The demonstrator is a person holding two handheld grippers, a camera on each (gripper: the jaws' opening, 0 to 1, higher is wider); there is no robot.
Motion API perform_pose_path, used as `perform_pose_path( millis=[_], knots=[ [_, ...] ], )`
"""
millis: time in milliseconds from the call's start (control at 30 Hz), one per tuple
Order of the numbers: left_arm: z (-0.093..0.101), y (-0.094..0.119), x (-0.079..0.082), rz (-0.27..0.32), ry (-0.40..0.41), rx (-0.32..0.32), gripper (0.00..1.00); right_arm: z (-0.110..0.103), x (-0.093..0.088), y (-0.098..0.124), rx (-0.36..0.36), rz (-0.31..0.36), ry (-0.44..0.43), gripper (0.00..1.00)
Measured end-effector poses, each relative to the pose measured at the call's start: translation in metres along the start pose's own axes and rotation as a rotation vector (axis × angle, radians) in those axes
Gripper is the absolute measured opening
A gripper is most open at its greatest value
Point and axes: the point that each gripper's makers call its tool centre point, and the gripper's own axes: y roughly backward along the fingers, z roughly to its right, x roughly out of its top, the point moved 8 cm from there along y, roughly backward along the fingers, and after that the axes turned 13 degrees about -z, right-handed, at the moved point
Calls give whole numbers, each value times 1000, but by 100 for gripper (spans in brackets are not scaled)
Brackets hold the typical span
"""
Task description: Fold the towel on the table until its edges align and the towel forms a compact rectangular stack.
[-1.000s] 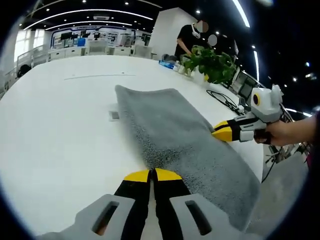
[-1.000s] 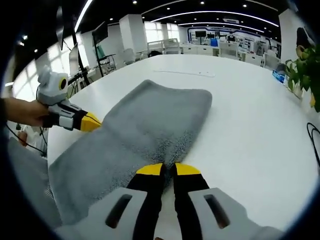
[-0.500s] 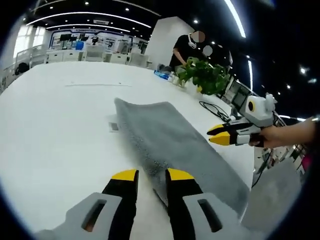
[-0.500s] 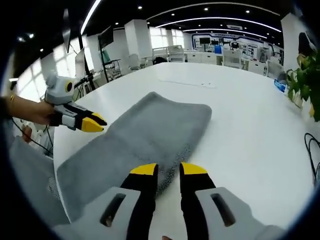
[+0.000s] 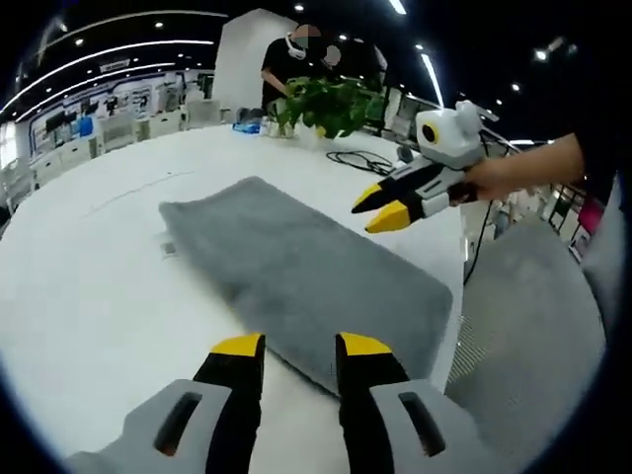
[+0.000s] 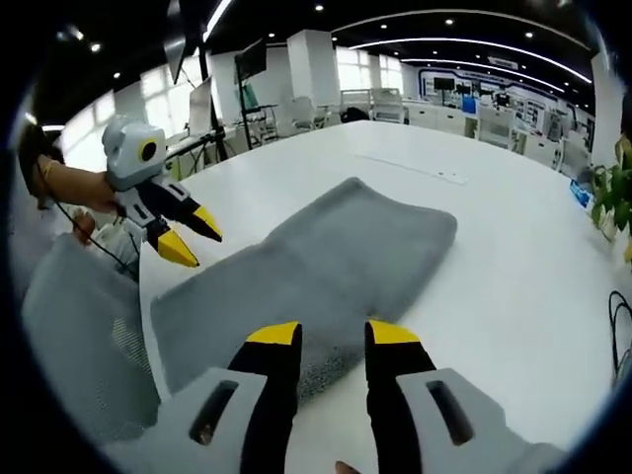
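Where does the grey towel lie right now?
The grey towel lies flat on the white table, near its edge, ahead of both open grippers.

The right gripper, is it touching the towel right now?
Apart. In the left gripper view the right gripper hangs open above the grey towel, its yellow tips clear of the cloth, with nothing between its jaws.

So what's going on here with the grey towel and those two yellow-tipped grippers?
A person is folding a grey towel on a white table with a handheld gripper in each hand. Right now the towel lies flat as a long folded strip, and neither gripper holds it. The left gripper and right gripper both hover open at the strip's opposite long edges.
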Motion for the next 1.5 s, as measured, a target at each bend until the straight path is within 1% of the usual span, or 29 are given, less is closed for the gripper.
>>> perform_pose_path(
  millis=[33,133,167,200,233,267,300,333,367,433,467,567,600,633,667,700,800,833,933,1000,1033,1067,1133,1167,1200,1367,1400,1433,1500],
  knots=[
    [5,2,-1,-7,-35,-2,29,-4,-2,2,6,-5,15,24],
    [17,6,-2,-25,-78,-22,30,-13,-5,7,19,-10,34,24],
    [21,8,-2,-37,-106,-31,31,-15,-5,7,23,-8,37,24],
    [28,9,-1,-45,-160,-26,31,-19,-6,8,31,-6,38,24],
    [33,9,0,-55,-194,-30,31,-21,-7,9,39,-5,40,25],
    [40,9,1,-68,-228,-48,31,-26,-8,9,56,-8,45,25],
    [43,8,1,-70,-234,-53,31,-27,-8,9,63,-9,47,25],
    [51,7,3,-70,-258,-72,31,-34,-10,10,84,-11,56,26],
    [55,6,4,-69,-265,-80,31,-38,-11,11,93,-14,65,26],
    [65,4,5,-78,-295,-99,27,-48,-13,12,122,-27,90,26],
    [70,2,5,-97,-338,-107,23,-53,-15,13,138,-35,105,25],
    [79,-4,2,-135,-388,-118,24,-66,-20,15,175,-57,129,26],
    [81,-7,1,-145,-392,-121,24,-70,-23,15,199,-73,132,26],
    [83,-11,-2,-162,-404,-120,24,-72,-25,15,206,-80,139,26],
    [84,-13,-3,-175,-409,-122,24,-74,-26,14,215,-89,146,26],
    [85,-16,-7,-205,-422,-124,24,-77,-29,14,228,-108,157,26],
    [85,-21,-13,-253,-447,-108,26,-83,-34,13,246,-128,171,27],
    [84,-24,-15,-256,-452,-101,26,-86,-36,12,251,-143,189,27],
    [83,-24,-15,-249,-442,-93,26,-90,-42,8,252,-178,221,30],
    [82,-25,-16,-246,-451,-75,26,-92,-47,5,250,-197,246,34],
    [81,-26,-16,-252,-494,-43,27,-93,-50,3,242,-209,262,34],
    [82,-27,-18,-261,-521,-38,27,-94,-51,2,233,-215,276,34],
    [85,-28,-20,-260,-546,-34,29,-96,-54,-1,209,-220,299,34],
    [86,-28,-20,-265,-563,-29,29,-96,-55,-2,172,-239,370,34],
    [87,-28,-19,-253,-568,-23,29,-96,-55,-3,150,-253,412,33],
    [85,-27,-18,-260,-539,-16,28,-101,-56,-7,85,-266,519,32],
    [84,-27,-18,-260,-542,-13,26,-103,-54,-8,85,-237,538,32],
    [84,-27,-16,-264,-547,-7,25,-102,-56,-7,86,-257,509,32],
    [84,-28,-15,-267,-555,-5,23,-101,-56,-7,77,-246,484,31]
  ],
)
